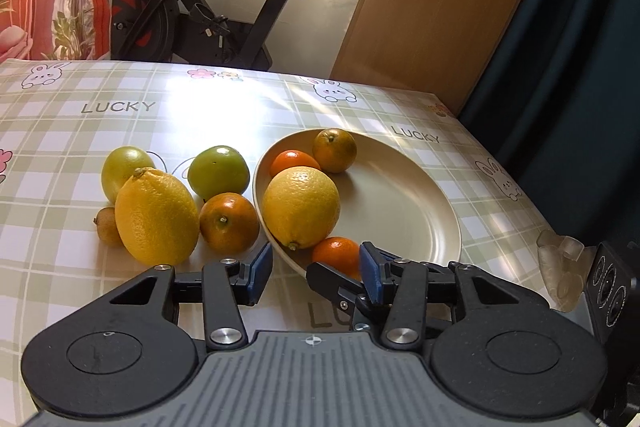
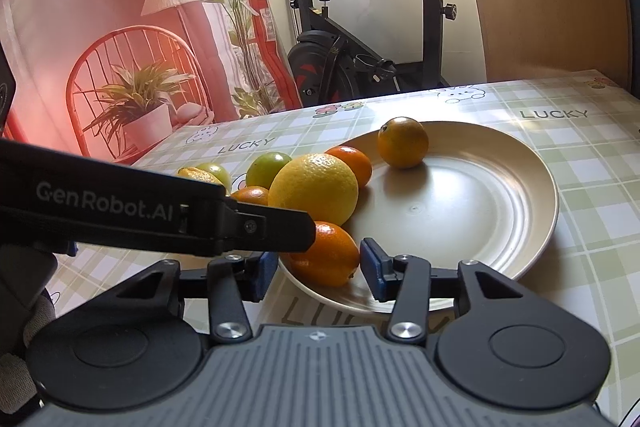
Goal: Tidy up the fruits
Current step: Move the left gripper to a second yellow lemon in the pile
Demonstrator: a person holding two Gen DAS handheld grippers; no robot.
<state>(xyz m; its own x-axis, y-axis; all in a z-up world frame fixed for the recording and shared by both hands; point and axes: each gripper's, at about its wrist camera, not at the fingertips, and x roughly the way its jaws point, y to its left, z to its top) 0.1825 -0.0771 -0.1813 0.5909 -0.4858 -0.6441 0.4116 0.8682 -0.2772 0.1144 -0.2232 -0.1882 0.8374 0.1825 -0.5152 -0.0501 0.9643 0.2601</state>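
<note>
Hovering low at the near rim of the cream plate [image 1: 400, 203], both grippers point down toward the fruit. The left gripper [image 1: 316, 269] has its jaws part open with nothing pressed between them; one blue pad sits over the bare desk [image 1: 60, 147], the other just beside the near orange [image 1: 336, 253]. From the right wrist view, the right gripper [image 2: 318, 269] straddles that same near orange [image 2: 324, 253], jaws part open, pads close to its sides but not pressing, as far as can be seen.

On the plate: a lemon [image 1: 302, 207], a small orange behind it [image 1: 294, 161], a greenish orange [image 1: 334, 150] further back, and the near orange at the rim. Still on the desk, left of the plate: a second lemon [image 1: 156, 215], two green fruits [image 1: 218, 171], a dark orange [image 1: 229, 221], and a small brown fruit [image 1: 106, 227] half hidden.

Risks, as judged:
- The two grippers crowd one spot; the left one crosses in front of the right one's view, so a clash of fingers is likely if either shifts.
- The near orange rests at the rim; a nudge could roll it off onto the desk.
- The plate lemon leans on its neighbours; disturbing one could set the rest rolling.
- Pressing on the rim could tip the plate.
</note>
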